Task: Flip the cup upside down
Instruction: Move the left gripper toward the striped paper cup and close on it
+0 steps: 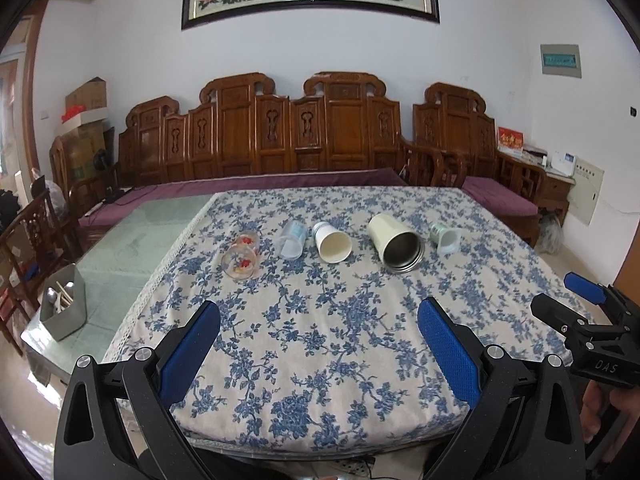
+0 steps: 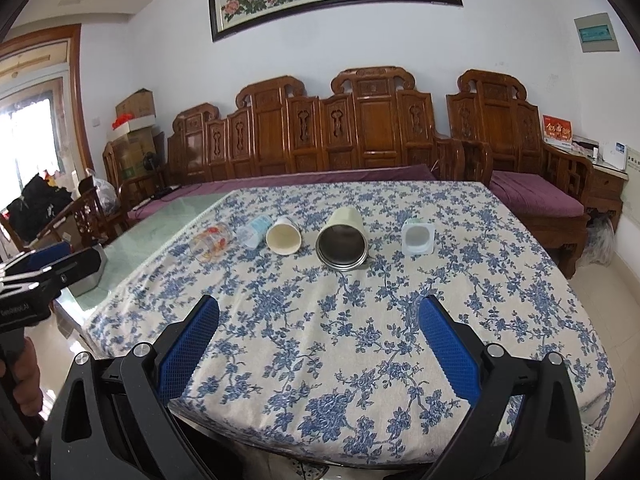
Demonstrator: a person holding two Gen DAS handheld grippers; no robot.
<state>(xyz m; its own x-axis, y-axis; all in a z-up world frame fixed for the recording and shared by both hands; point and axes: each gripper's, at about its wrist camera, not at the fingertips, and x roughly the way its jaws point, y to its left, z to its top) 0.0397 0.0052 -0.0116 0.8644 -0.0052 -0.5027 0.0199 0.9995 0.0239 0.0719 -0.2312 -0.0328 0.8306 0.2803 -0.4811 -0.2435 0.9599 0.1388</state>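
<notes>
Several cups lie on their sides in a row across the blue-flowered tablecloth (image 1: 320, 328). From left: a glass with red and yellow print (image 1: 241, 258) (image 2: 210, 240), a clear plastic cup (image 1: 291, 239) (image 2: 254, 232), a white paper cup (image 1: 332, 242) (image 2: 283, 236), a cream steel-lined tumbler (image 1: 396, 242) (image 2: 342, 238), a small squarish pale cup (image 1: 446, 238) (image 2: 418, 237). My left gripper (image 1: 320, 340) is open and empty, well short of the row. My right gripper (image 2: 320, 340) is open and empty, also near the table's front edge; it shows at the right of the left wrist view (image 1: 560, 296).
A grey box of utensils (image 1: 64, 308) stands on the bare glass tabletop (image 1: 132, 240) at the left. A carved wooden bench with purple cushions (image 1: 300, 140) runs behind the table. Cardboard boxes (image 1: 86, 120) are stacked at the back left.
</notes>
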